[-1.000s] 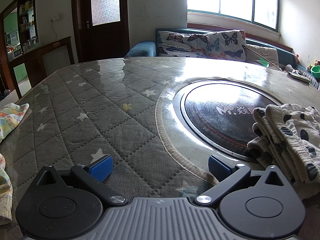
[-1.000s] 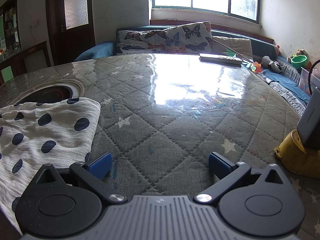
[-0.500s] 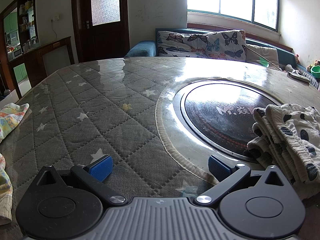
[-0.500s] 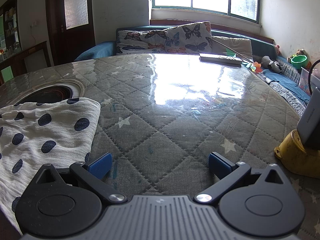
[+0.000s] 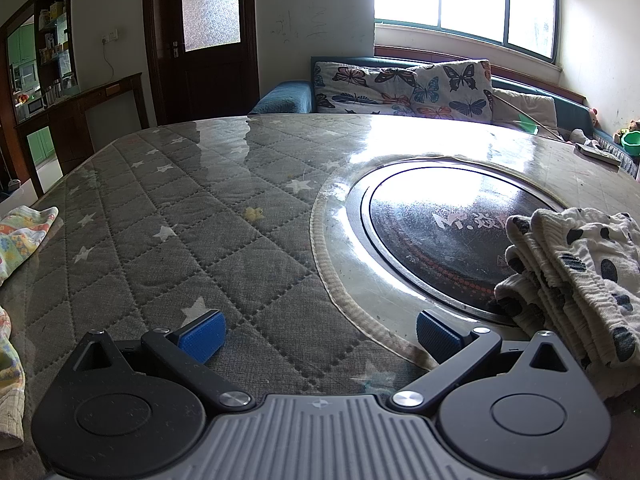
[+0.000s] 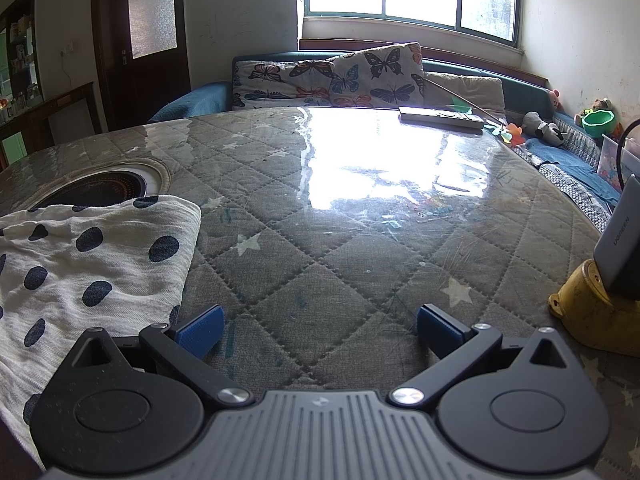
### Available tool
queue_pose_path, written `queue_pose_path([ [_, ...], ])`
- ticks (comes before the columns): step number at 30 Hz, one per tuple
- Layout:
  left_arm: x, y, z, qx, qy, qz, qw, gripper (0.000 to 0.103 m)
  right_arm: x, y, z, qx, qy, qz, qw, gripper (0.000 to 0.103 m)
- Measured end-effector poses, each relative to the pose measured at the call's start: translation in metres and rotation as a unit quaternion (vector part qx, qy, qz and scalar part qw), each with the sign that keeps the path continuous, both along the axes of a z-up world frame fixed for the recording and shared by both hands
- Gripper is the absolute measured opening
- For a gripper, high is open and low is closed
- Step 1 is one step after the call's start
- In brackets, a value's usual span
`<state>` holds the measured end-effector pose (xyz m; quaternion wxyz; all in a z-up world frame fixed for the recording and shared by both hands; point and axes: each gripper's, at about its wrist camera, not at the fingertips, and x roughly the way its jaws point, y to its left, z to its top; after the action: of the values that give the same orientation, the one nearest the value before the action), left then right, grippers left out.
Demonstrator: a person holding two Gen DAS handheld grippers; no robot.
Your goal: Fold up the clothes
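A white garment with dark polka dots (image 5: 576, 276) lies folded in layers at the right of the left wrist view, over the rim of a round dark inset (image 5: 448, 232) in the table. My left gripper (image 5: 318, 334) is open just left of it, holding nothing. In the right wrist view the same polka-dot garment (image 6: 92, 264) lies flat at the left. My right gripper (image 6: 318, 332) stands open beside its right edge, low over the quilted table cover (image 6: 340, 248), with nothing between its fingers.
A colourful patterned cloth (image 5: 20, 236) lies at the table's left edge. A yellow stand holding a grey device (image 6: 600, 300) sits at the right. A flat remote-like item (image 6: 440, 118) rests at the far edge. A sofa with butterfly cushions (image 5: 400, 88) lies beyond.
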<state>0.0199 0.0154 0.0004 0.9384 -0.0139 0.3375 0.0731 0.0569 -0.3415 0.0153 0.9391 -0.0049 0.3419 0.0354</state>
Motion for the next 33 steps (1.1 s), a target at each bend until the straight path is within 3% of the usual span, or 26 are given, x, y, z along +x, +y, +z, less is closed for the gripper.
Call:
queue_pose_path([
  [33, 0.0000, 0.0000, 0.0000, 0.000, 0.000, 0.000, 1.0000, 0.103, 0.0000, 0.0001, 0.0000, 0.000, 0.000, 0.000, 1.000, 0.103],
])
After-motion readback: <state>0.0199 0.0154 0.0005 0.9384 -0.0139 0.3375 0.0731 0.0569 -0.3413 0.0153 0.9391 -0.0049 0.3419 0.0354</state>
